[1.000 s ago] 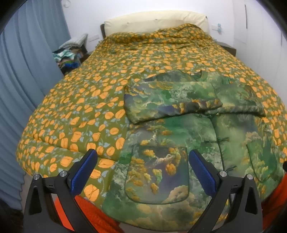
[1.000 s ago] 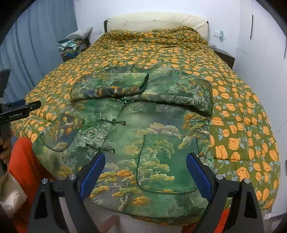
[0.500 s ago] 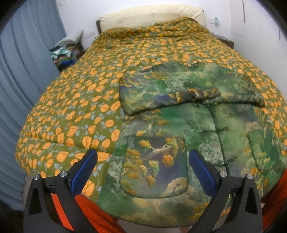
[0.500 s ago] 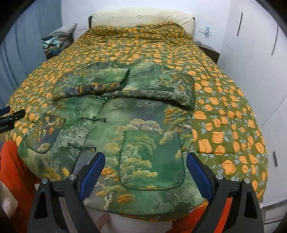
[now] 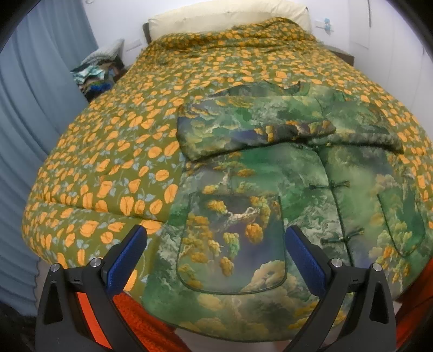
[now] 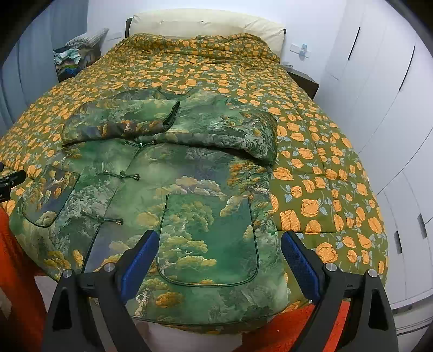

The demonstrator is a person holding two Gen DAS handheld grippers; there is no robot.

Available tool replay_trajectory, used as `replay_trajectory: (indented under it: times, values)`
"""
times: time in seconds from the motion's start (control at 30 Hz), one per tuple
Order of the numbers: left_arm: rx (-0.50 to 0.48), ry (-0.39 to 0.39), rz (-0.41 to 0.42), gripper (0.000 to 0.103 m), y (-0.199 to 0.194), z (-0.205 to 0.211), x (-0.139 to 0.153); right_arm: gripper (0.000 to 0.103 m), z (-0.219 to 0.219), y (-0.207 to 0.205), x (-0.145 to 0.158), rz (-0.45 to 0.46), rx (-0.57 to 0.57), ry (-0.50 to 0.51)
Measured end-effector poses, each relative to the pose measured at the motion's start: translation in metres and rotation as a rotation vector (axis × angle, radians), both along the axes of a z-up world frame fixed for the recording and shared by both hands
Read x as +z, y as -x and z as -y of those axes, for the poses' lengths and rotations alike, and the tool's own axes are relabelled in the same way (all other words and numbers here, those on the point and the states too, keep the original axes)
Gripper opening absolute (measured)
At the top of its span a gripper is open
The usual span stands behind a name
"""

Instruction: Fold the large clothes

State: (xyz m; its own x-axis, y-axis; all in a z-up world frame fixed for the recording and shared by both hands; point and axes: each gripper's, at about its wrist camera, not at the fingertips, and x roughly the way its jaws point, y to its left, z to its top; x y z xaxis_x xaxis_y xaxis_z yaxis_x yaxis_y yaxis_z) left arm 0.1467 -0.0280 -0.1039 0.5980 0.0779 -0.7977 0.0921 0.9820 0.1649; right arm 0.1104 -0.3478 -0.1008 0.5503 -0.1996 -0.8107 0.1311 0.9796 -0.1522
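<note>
The jacket (image 5: 273, 173) lay flat on the bed (image 5: 113, 151) directly ahead of both tools, its long axis running away from them: hem nearest, hanging a little over the bed's near edge, collar (image 6: 159, 93) farthest, toward the cream headboard (image 6: 205, 23). It was a padded garment printed with green trees, golden foliage and pale clouds, closed down the middle by dark green knotted frog fasteners (image 6: 121, 176), with two patch pockets edged in dark piping. Both sleeves were folded in across the chest, crosswise to the body; the sleeve (image 5: 243, 127) on the left tool's side lay on top, its cuff (image 6: 170, 113) showing a dark lining, over the other sleeve (image 6: 238, 132). The left tool (image 5: 216, 253) stood with its blue-padded jaws wide apart and nothing between them, just short of the hem, with one pocket (image 5: 232, 243) straight ahead in the gap. The right tool (image 6: 219, 257) was likewise spread wide and gripping nothing, the other pocket (image 6: 208, 238) framed between its jaws, the fasteners off to its left. Whether either pocket held anything could not be told. Under the jacket spread an olive quilt with orange flowers (image 6: 311, 162). Orange fabric (image 5: 130, 306) showed below the hem, close beneath the tools. Far ahead and to the left of both tools, a heap of clothes (image 5: 94, 75) sat beside the bed by blue curtains (image 5: 35, 89); white cupboard doors (image 6: 379, 94) stood to the right of the right tool
</note>
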Motion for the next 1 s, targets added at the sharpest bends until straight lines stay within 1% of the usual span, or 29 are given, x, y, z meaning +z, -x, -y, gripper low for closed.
replay_trajectory:
  times: [0.27, 1.0]
  values:
    - [0.010, 0.000, -0.015, 0.102, -0.001, -0.004, -0.005, 0.091, -0.002, -0.002, -0.003, -0.004, 0.003, 0.025]
    - [0.011, -0.010, -0.042, 0.102, -0.002, -0.004, -0.013, 0.091, 0.000, -0.004, -0.008, -0.016, -0.002, 0.050]
